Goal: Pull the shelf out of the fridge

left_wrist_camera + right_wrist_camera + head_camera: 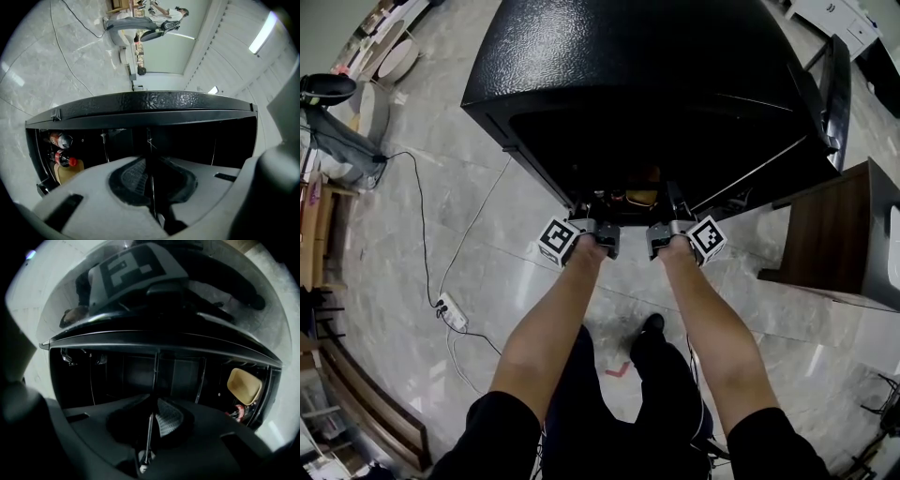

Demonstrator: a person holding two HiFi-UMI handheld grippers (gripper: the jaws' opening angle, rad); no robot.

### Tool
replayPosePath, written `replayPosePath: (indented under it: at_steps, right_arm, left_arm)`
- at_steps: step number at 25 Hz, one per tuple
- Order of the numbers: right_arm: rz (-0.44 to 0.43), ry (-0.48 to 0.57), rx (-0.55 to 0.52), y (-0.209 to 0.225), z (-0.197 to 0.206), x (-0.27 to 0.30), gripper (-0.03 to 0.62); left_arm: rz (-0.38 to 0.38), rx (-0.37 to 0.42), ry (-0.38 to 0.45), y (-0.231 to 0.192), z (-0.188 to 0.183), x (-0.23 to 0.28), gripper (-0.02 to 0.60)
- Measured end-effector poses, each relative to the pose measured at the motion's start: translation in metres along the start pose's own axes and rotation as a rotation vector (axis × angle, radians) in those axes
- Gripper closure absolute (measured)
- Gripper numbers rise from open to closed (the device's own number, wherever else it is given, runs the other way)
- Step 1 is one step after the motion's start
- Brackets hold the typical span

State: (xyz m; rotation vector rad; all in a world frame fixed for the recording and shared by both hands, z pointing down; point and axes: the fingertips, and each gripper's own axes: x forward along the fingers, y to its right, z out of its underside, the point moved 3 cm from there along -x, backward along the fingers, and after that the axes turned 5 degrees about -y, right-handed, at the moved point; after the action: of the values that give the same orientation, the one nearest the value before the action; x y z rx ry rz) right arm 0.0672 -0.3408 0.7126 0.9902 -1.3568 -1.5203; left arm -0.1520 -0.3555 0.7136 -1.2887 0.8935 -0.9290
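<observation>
A small black fridge (647,84) stands open toward me, its inside dark. Its wire shelf (150,140) shows as thin metal rods running into the cavity. In the head view my left gripper (587,211) and right gripper (673,206) reach side by side into the opening at its front edge. One thin shelf rod (153,366) runs straight between each pair of ribbed pads. The left gripper (151,187) is shut on that rod, and the right gripper (149,427) is shut on it too. Most of the shelf is hidden in the dark.
A red-capped bottle (63,159), a can (61,139) and a yellow container (244,385) sit at one side inside the fridge. The fridge door (834,84) hangs open at the right, beside a wooden table (834,234). A power strip (452,312) with cable lies on the floor at left.
</observation>
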Motion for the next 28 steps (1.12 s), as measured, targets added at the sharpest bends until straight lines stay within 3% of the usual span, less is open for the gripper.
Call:
replayPosePath:
  at_steps: [28]
  right_arm:
    - [0.000,-0.017,-0.015,-0.002,0.017,-0.046,0.553]
  left_arm:
    - [-0.003,-0.015,-0.023,0.003,0.016,-0.046,0.548]
